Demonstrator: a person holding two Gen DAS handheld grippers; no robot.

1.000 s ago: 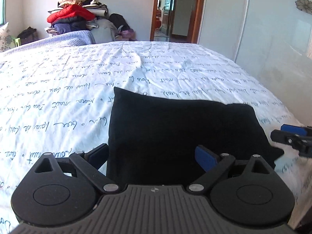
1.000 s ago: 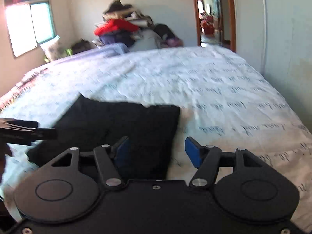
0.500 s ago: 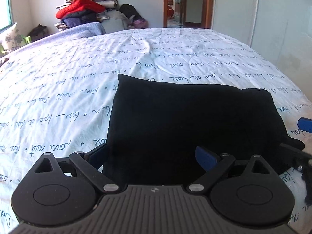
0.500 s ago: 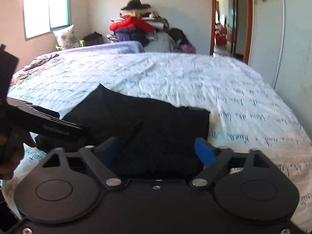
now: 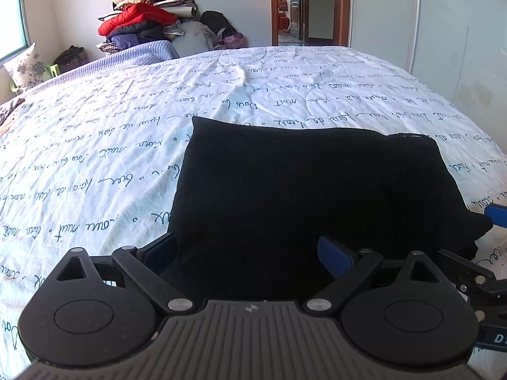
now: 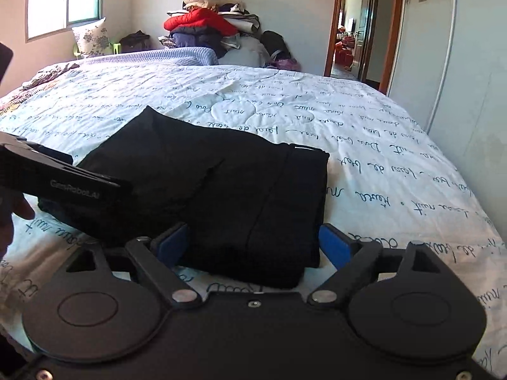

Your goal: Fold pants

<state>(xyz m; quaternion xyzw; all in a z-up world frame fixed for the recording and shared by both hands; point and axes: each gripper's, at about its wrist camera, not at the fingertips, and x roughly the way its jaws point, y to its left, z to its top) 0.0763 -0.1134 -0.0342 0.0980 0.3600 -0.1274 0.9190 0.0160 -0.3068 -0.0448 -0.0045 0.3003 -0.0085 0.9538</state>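
Right claw (image 6: 253,243): jaws spread wide, having just been opening; the blue pads (image 6: 332,247) flank the near right corner of the folded pants (image 6: 221,190) without pressing on them. Nothing gripped.

Left claw (image 5: 250,250): jaws wide apart, blue pads (image 5: 336,253) either side of the near edge of the pants (image 5: 301,190); the cloth lies between them, pads not seen pressing. In the right wrist view this claw's black body enters from 9 o'clock over the pants' left edge, with part of a hand (image 6: 12,215) behind it.

Pants: black, folded into a compact rectangle, flat on the bed (image 6: 396,164), near its front edge. In the left wrist view a loose flap of cloth sticks out at 3 o'clock.

Bed: white quilted cover printed with dark cursive script, a blue blanket (image 5: 139,53) along the far side at 11 o'clock.

Beyond the bed, 12 o'clock: pile of clothes (image 6: 206,25) with a red jacket on it, dark bags beside.

At 10 o'clock: floral cushion (image 6: 92,38) under a window (image 6: 63,0).

At 1 o'clock: open doorway (image 6: 358,28) with a wood frame; pale wardrobe door (image 6: 469,63) at 2 o'clock.
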